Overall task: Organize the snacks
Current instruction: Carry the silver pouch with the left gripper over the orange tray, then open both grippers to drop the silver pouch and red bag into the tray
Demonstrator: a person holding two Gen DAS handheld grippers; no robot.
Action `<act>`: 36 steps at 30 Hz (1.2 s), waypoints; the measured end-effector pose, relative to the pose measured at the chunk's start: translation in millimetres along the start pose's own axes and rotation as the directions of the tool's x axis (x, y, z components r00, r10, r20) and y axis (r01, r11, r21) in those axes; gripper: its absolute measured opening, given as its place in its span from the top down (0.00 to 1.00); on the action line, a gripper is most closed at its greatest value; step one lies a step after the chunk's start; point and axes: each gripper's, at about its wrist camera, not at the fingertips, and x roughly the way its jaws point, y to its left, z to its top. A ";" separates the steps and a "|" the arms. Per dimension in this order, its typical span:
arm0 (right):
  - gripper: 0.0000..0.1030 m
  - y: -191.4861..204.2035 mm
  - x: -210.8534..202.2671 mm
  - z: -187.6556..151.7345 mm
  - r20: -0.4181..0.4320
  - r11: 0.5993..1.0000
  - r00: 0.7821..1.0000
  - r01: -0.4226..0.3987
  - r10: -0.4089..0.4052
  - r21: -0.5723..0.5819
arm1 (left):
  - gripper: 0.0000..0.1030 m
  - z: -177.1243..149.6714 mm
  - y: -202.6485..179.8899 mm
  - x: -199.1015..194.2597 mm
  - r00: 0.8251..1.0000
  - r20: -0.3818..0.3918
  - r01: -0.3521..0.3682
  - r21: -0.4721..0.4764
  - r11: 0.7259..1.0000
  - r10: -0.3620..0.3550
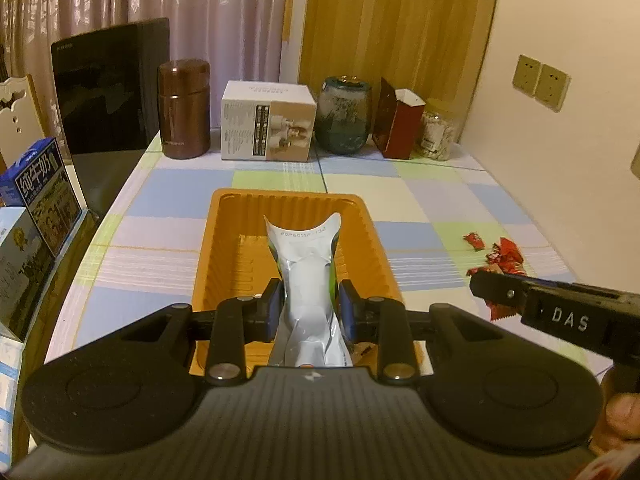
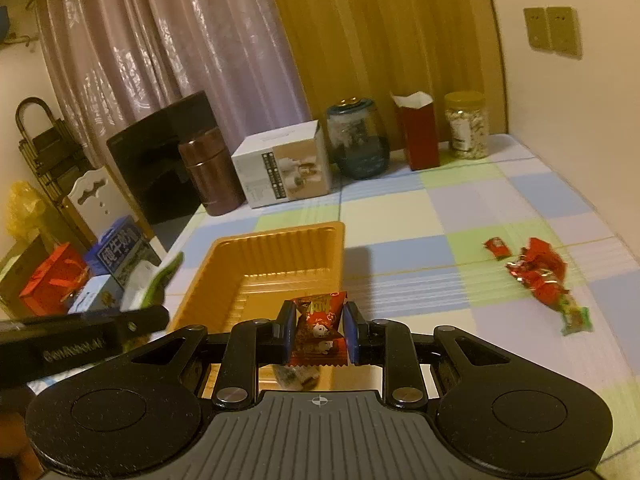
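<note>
The left hand-held gripper [image 1: 308,308] pinches a white snack pouch [image 1: 310,280] over the orange tray [image 1: 224,240]. The right hand-held gripper [image 2: 318,330] clamps a red candy [image 2: 318,320] above the tray's near rim. Loose red candies [image 2: 536,268] lie at 2 o'clock on open desk [image 2: 440,216].

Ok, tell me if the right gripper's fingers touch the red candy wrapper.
Touching: right wrist view shows both blue fingers pressed against the red candy wrapper.

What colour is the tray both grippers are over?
Orange, with ribbed walls: the tray shows best in the left wrist view.
</note>
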 end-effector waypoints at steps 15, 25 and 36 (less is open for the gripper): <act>0.75 7.2 59.0 13.2 -0.038 1.000 0.999 -0.019 0.019 -0.004 | 0.74 5.9 20.6 58.8 0.999 -0.053 -0.008 0.000 1.000 0.008; 0.75 4.5 74.2 9.9 -0.062 1.000 0.998 -0.024 0.024 0.010 | 0.66 3.5 39.1 58.8 0.998 -0.054 -0.041 -0.044 0.998 0.039; 0.75 12.7 75.1 9.5 -0.070 0.999 0.996 -0.049 0.048 0.000 | 0.63 1.7 40.1 45.5 0.998 -0.042 -0.047 -0.068 0.997 0.044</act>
